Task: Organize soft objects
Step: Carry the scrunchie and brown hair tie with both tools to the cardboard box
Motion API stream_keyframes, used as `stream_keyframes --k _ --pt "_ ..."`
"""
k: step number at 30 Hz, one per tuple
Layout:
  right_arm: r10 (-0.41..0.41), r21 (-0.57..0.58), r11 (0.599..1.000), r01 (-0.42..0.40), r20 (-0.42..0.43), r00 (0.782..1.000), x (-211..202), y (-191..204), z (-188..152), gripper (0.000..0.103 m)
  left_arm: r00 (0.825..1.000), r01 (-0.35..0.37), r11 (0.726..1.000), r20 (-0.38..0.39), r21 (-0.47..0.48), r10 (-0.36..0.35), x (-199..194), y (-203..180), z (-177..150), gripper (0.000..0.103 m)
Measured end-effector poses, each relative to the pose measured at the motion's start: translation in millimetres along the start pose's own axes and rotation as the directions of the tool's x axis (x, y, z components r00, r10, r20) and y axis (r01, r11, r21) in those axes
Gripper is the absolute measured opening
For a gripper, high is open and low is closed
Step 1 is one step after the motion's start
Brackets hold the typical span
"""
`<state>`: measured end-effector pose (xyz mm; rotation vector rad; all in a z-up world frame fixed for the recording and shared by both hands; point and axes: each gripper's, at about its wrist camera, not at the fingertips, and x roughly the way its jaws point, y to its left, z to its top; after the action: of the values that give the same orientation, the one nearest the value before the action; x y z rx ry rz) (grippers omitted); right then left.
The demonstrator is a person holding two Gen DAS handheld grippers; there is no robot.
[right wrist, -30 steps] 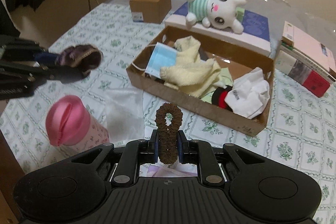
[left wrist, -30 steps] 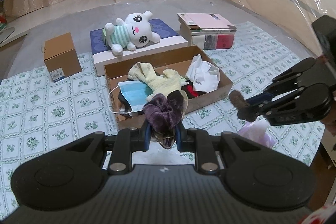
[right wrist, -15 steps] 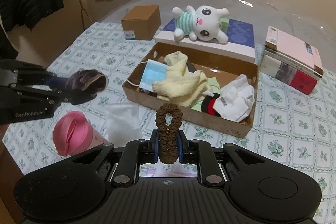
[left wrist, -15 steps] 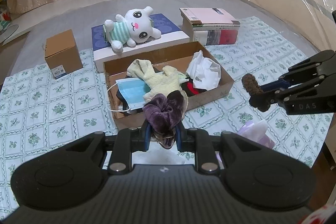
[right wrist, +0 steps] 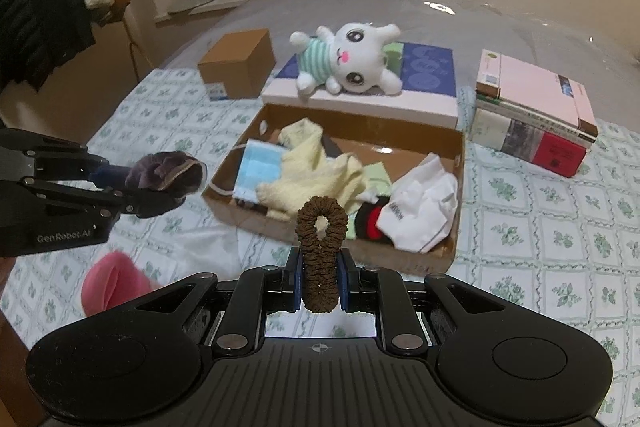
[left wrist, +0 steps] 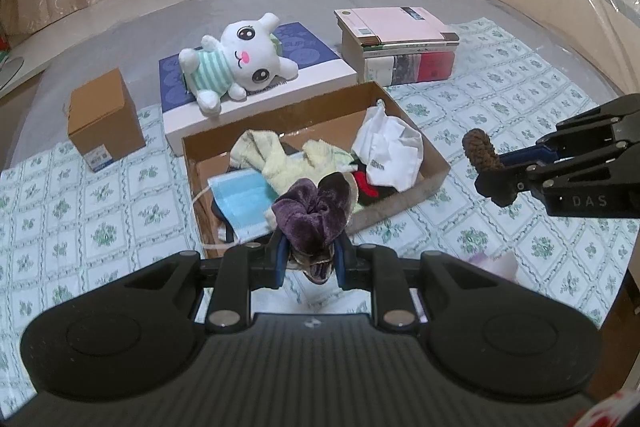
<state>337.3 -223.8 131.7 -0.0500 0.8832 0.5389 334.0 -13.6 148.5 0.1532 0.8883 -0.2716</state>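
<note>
My left gripper (left wrist: 309,259) is shut on a purple velvet scrunchie (left wrist: 312,215), held above the table just in front of the open cardboard box (left wrist: 424,183). My right gripper (right wrist: 320,281) is shut on a brown scrunchie (right wrist: 321,247), held in front of the box's near wall (right wrist: 288,227). The box holds a blue face mask (left wrist: 240,199), a yellow cloth (left wrist: 288,163), a white cloth (left wrist: 392,151) and dark items. Each gripper shows in the other's view: the right one (left wrist: 496,183) beside the box, the left one (right wrist: 160,187) to its left.
A white plush bunny (left wrist: 236,67) lies on a flat blue-and-white box (left wrist: 320,75) behind the cardboard box. A small brown carton (left wrist: 104,119) stands at the left, stacked books (left wrist: 400,47) at the right. A pink bottle (right wrist: 112,283) and clear plastic bag (right wrist: 208,251) sit near me.
Both grippers have risen and drawn back a little with their scrunchies still held. The right gripper has shifted rightward in the left wrist view.
</note>
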Motion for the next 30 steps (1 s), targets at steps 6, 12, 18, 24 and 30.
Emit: stream_keyframes --k 6,12,18,24,30 --pt "0.003 0.044 0.999 -0.004 0.003 1.0 17.1 -18.1 20.3 0.017 1.0 0.003 1.0 -0.007 0.0 -0.003 22.3 6.4 29.8 0.02" --pt "0.0 0.096 0.995 -0.001 0.003 1.0 40.1 -40.8 36.6 0.017 1.0 -0.005 1.0 -0.031 0.007 0.005 55.0 18.9 49.1 0.02" --pt "-0.013 0.15 0.989 0.013 0.004 1.0 69.8 -62.3 51.7 0.017 0.998 -0.011 1.0 -0.055 -0.022 0.01 93.1 41.5 60.3 0.021" --pt "-0.024 0.214 0.977 0.024 -0.001 1.0 103.8 -81.0 59.9 0.017 0.996 -0.041 0.998 -0.081 -0.041 0.038 129.4 61.4 64.5 0.021" --pt "-0.029 0.241 0.97 0.031 -0.015 0.999 136.7 -90.0 64.0 0.017 0.994 -0.057 0.996 -0.097 -0.072 0.049 161.0 79.6 62.9 0.025"
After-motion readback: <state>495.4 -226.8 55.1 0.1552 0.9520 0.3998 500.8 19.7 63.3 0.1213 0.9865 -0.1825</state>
